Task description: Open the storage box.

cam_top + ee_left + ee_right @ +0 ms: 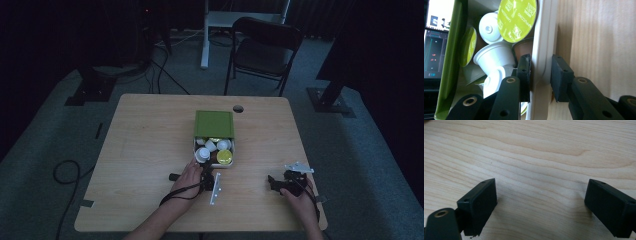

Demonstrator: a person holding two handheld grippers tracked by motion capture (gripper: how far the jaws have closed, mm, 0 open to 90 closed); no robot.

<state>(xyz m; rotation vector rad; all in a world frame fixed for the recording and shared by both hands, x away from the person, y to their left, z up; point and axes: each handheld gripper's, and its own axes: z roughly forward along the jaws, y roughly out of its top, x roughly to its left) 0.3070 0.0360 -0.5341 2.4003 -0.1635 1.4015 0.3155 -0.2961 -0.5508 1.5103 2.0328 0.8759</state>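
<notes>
A white box [233,151] of coffee capsules sits at the middle of the wooden table [150,145], its green lid [214,123] slid toward the far side. My left gripper [206,170] is at the box's near left corner. In the left gripper view its jaws [539,77] are shut on the box's white wall [544,37], one pad inside and one outside. White capsules [495,56], a brown one [522,47] and a yellow-green foil top [516,18] lie inside. My right gripper [273,183] rests near the table's front right, open [541,205] over bare wood.
A round cable hole [238,108] lies just beyond the lid. A dark folding chair [265,47] and a white stand [205,40] are behind the table. Cables [67,172] run on the floor at the left.
</notes>
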